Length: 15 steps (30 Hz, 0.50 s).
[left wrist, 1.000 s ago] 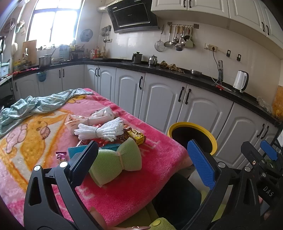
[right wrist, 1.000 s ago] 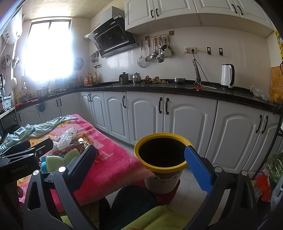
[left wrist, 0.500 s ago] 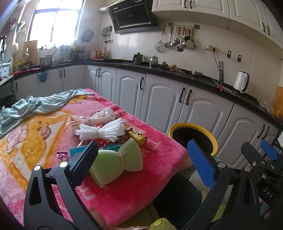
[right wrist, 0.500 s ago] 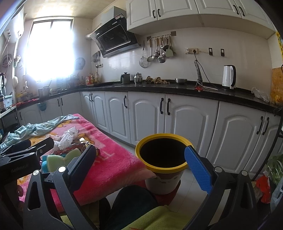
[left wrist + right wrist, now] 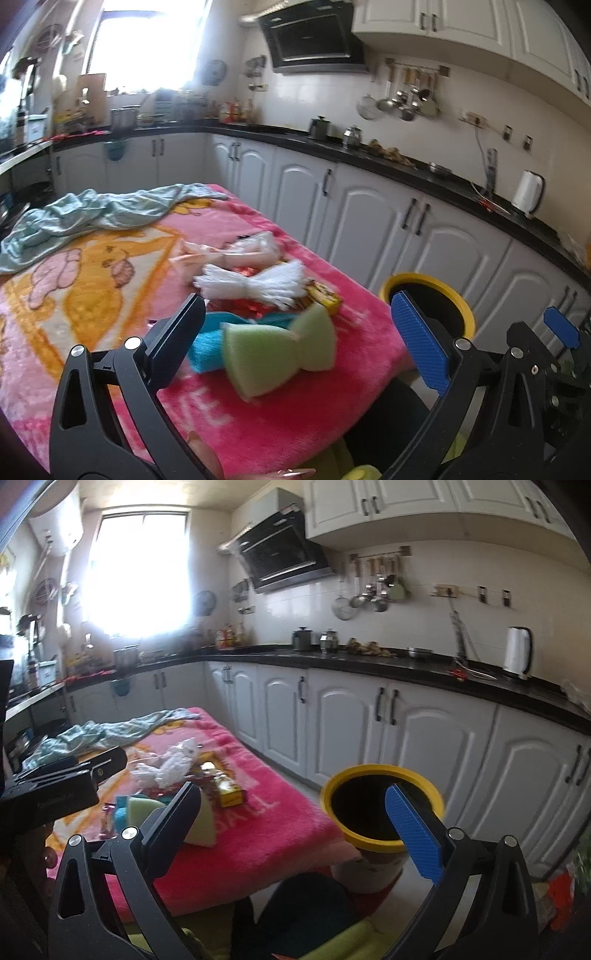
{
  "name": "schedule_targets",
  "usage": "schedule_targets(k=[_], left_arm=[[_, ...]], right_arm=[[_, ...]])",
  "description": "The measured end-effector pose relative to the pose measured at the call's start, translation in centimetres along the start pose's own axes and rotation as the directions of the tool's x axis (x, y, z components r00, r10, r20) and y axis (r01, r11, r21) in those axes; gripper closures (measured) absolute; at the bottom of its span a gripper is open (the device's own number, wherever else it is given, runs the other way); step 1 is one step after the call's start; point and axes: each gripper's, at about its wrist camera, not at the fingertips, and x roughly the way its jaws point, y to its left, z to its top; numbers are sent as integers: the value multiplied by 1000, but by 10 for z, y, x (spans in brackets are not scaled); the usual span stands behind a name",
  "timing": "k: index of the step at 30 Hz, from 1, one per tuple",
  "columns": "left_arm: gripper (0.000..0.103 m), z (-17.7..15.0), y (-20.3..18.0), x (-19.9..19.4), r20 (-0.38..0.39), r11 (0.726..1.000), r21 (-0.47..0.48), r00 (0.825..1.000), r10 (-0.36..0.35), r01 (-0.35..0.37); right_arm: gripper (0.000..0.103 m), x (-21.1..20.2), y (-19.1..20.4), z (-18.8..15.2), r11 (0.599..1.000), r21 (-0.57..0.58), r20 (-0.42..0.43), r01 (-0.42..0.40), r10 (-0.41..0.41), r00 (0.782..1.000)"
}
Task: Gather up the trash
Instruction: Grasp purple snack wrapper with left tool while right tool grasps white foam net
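Observation:
Trash lies on a pink blanket point(image 5: 295, 413) over a low table: a green bow-shaped sponge point(image 5: 277, 354), a blue sponge point(image 5: 207, 350), a white bundle of plastic strips point(image 5: 255, 284), a yellow wrapper box point(image 5: 325, 297) and a crumpled white bag point(image 5: 236, 251). A yellow-rimmed bin point(image 5: 428, 291) stands on the floor right of the table. My left gripper point(image 5: 295, 339) hangs open just above the green sponge. In the right wrist view my right gripper point(image 5: 291, 819) is open between the table's corner and the bin point(image 5: 380, 808), holding nothing. The yellow box point(image 5: 225, 792) and white bundle point(image 5: 173, 764) show there too.
A teal cloth point(image 5: 85, 218) lies crumpled at the blanket's far end. White cabinets point(image 5: 369, 229) under a black counter run behind the table and bin. A kettle point(image 5: 519, 651) stands on the counter. A person's dark trouser knee point(image 5: 306, 904) sits below the grippers.
Both cameras have swung: the left gripper has tilted down and closer to the green sponge, and the right gripper has moved left toward the table. Both stay open.

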Motion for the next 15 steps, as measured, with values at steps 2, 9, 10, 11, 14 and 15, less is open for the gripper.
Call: schedule_targets(k=[2,9,10,11,14,15], left_arm=[[10,3,10,0,8,1000,-18,1000,21,-21],[10,15,46,-2,29,991,-79,994,110,-107],[10,17,51,-2,29,989,-88,992,125,-122],[10,18,57,-2,28,986,-98,990,139,-135],[10,21,80,0,13,972,-133,981,194,-191],[10,21,86,1,5,967,-142,977,212,-209]], right_arm=[[6,7,7,5,999,-16,-10,-34,34,999],[6,30,37,16,985,-57,-41,-160,158,987],[6,35,42,19,983,-59,-48,-175,172,984],[6,41,48,21,979,-65,-56,-193,190,980],[6,52,64,26,969,-85,-62,-232,228,972],[6,57,68,27,966,-90,-65,-243,237,969]])
